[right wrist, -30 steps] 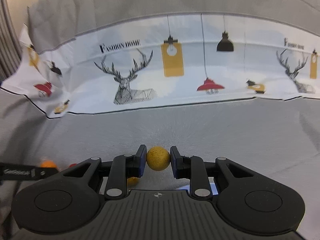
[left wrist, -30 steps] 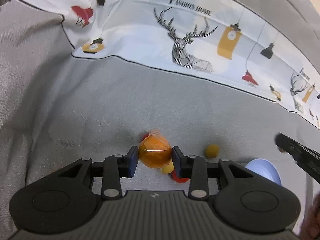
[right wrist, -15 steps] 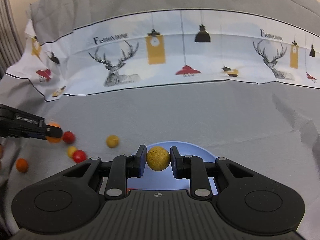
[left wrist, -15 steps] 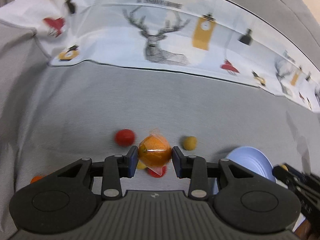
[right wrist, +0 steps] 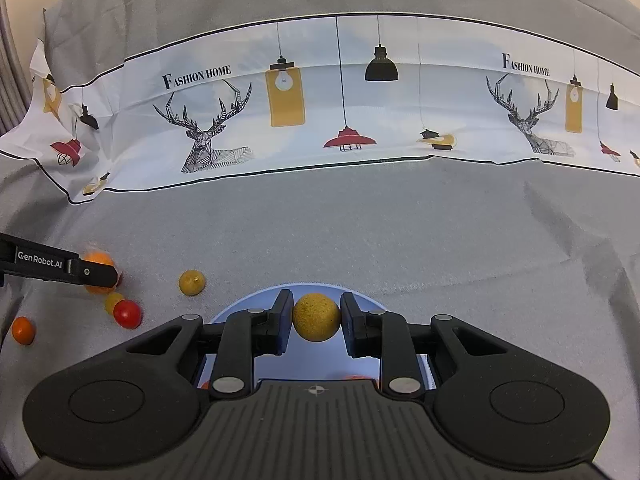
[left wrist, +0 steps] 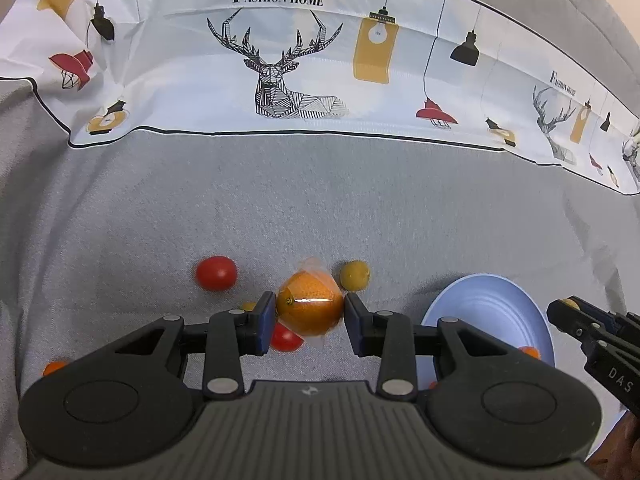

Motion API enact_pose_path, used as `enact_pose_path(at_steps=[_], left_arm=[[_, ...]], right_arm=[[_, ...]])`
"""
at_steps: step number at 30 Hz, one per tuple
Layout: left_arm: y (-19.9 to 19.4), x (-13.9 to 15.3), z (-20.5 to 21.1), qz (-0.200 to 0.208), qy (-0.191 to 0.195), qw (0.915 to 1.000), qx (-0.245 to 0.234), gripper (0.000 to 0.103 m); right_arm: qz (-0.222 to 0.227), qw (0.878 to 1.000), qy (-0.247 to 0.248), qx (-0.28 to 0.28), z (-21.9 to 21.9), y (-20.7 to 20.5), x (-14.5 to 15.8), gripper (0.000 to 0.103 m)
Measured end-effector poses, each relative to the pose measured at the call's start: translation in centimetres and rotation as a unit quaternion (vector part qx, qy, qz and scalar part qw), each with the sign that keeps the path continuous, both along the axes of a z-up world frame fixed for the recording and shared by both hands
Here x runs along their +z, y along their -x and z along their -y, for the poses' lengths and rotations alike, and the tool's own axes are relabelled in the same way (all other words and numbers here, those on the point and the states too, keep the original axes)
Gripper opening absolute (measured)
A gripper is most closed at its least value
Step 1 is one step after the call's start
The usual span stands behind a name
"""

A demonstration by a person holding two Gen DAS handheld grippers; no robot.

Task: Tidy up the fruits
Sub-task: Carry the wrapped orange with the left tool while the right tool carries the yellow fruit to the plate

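The left gripper is clamped on a wrapped orange, both pads pressed to its sides, with film bunched at the top and bottom. In the left wrist view a red tomato lies on the grey cloth at 10 o'clock from the orange, a yellow-green fruit sits just beside it at 1 o'clock, and a second tomato shows at 7 o'clock, partly hidden by the left finger. A small orange fruit lies far out at 8 o'clock. The blue plate sits at 3 o'clock, with the right gripper over its far edge.

The right gripper is closed on a rough yellow ball, held above the plate. Whether the ball touches the plate cannot be told. At 9 o'clock the left gripper holds the orange; loose fruit lies near it on the cloth. A deer-print cloth runs across the back at 12 o'clock
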State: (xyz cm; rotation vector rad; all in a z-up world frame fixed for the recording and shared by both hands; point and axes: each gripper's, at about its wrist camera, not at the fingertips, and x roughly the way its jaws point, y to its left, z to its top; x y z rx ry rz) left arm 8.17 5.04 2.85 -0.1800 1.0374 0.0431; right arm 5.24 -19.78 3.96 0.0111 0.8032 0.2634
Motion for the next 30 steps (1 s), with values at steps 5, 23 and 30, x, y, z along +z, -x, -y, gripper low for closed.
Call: enact_pose_path(at_steps=[5, 23, 30], left_arm=[[0.0, -0.3, 1.4, 0.0, -0.007, 0.9998, -0.02, 0.04], [0.6, -0.5, 5.7, 0.015, 0.001, 0.9964, -0.083, 0.04], [0.6, -0.4, 5.8, 0.017, 0.006, 0.996, -0.088, 0.04]], right_arm=[[-0.002, 1.0, 0.001, -0.004, 0.2, -0.2, 0.0, 0.027], [-0.013, 1.0, 0.013, -0.012, 0.7, -0.4, -0.6, 0.027], [-0.012, 1.0, 0.013, -0.017, 0.8, -0.4, -0.6, 0.027]])
